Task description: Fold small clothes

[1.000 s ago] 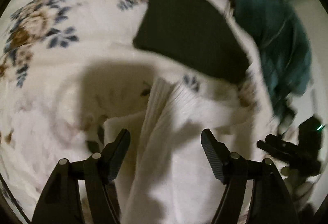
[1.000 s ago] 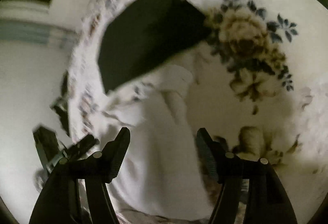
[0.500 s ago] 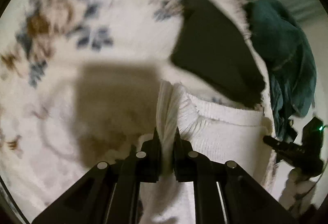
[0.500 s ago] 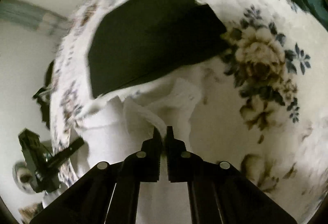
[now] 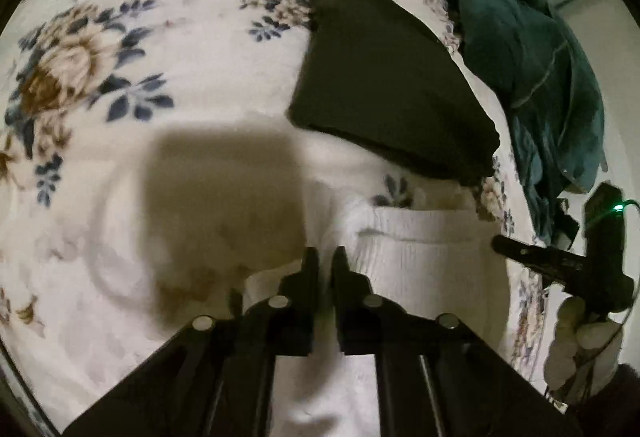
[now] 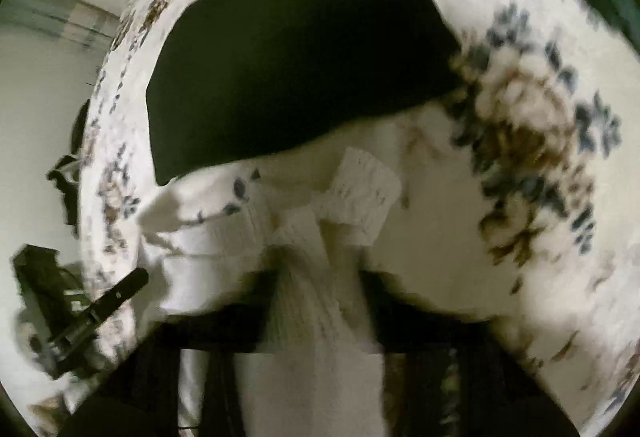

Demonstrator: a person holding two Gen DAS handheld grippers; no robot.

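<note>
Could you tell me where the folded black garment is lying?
In the left wrist view the folded black garment lies upper right on the floral blanket, between the white knit garment and the teal garment.

Both views are dim and warm-toned, with black fisheye vignetting at every corner and strong bending toward the rim. Left wrist view: mostly sharp; light falls from behind the camera, casting a broad rectangular shadow [image 5: 224,205] on the floral blanket [image 5: 192,49] from centre toward 9 o'clock. A green indicator light [image 5: 618,207] glows at 3 o'clock. Right wrist view: heavy motion blur throughout; the floral print smears at 3 o'clock, and the right tool [image 6: 320,317] dissolves into dark streaks at 6 o'clock
</note>
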